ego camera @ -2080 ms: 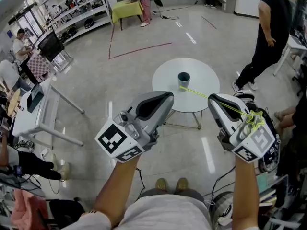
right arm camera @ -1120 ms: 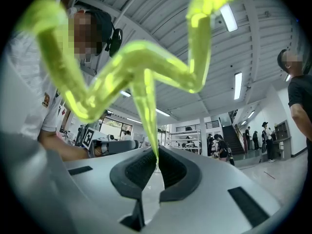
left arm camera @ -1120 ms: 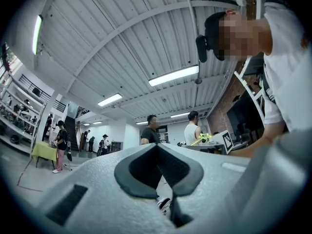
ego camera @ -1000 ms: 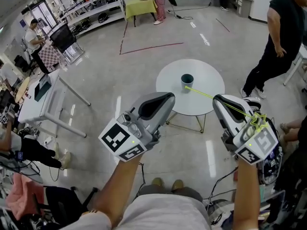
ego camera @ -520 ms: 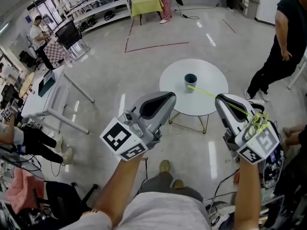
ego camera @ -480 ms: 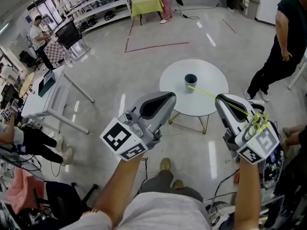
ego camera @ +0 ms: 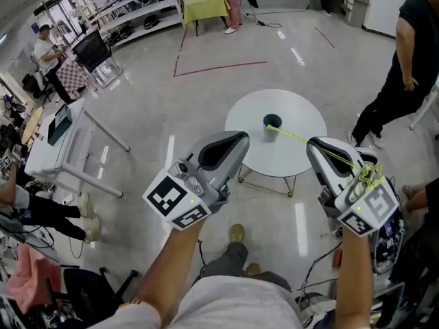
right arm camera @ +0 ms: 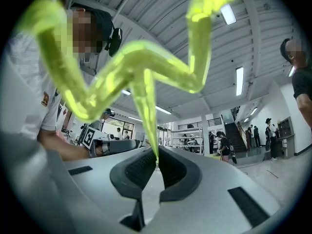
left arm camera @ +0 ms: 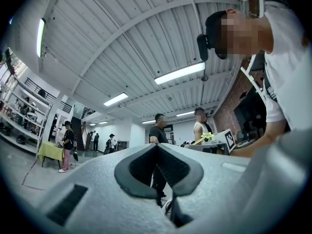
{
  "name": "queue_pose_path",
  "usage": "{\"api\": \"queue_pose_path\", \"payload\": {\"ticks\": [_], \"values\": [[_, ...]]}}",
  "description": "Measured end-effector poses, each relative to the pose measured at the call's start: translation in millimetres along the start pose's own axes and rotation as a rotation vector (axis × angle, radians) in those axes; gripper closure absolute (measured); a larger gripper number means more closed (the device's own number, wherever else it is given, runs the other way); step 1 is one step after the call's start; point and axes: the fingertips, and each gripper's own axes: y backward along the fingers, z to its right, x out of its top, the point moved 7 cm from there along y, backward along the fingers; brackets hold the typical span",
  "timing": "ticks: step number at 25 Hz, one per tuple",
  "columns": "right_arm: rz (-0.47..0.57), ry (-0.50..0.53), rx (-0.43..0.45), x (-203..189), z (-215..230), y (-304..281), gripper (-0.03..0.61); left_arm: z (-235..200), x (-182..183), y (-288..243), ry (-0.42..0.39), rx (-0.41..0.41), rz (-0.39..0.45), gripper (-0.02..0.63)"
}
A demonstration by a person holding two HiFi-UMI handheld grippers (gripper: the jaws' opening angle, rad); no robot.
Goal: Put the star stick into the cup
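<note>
The star stick [ego camera: 295,138] is riding pinched in the right gripper's [ego camera: 317,144] closed jaws, well short of the cup [ego camera: 272,127] on the table [ego camera: 302,163], the left gripper [ego camera: 239,139] is hovering shut and empty, and the long, whippy tip is probably risking toppling the cup.

No word, number, brand or sign is legible anywhere; the only printed marks are the black-and-white square markers [ego camera: 167,199] on the left gripper [ego camera: 240,140] and the right gripper [ego camera: 313,145], which carry no letters.
</note>
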Motion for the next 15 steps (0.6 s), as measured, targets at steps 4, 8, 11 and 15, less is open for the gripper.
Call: {"api": "queue_pose_path", "payload": {"ticks": [4,8,11,15], "values": [[-0.010,0.000,-0.012,-8.8,20.3,-20.5,0.558,-30.3,-7.2,-12.6,-0.005,-0.010,-0.005,0.600],[-0.021,-0.001,-0.024,-15.2,41.4,-41.6,0.558,-62.5,-11.9,-28.1,-0.006,-0.024,-0.008,0.600],[-0.035,0.001,-0.038,-21.0,54.9,-55.8,0.558,-84.6,-16.7,-38.5,-0.005,-0.039,-0.013,0.600],[-0.071,0.012,-0.057,-30.6,68.4,-76.7,0.558,-112.9,-25.4,-49.7,-0.006,-0.064,-0.020,0.600]]}}
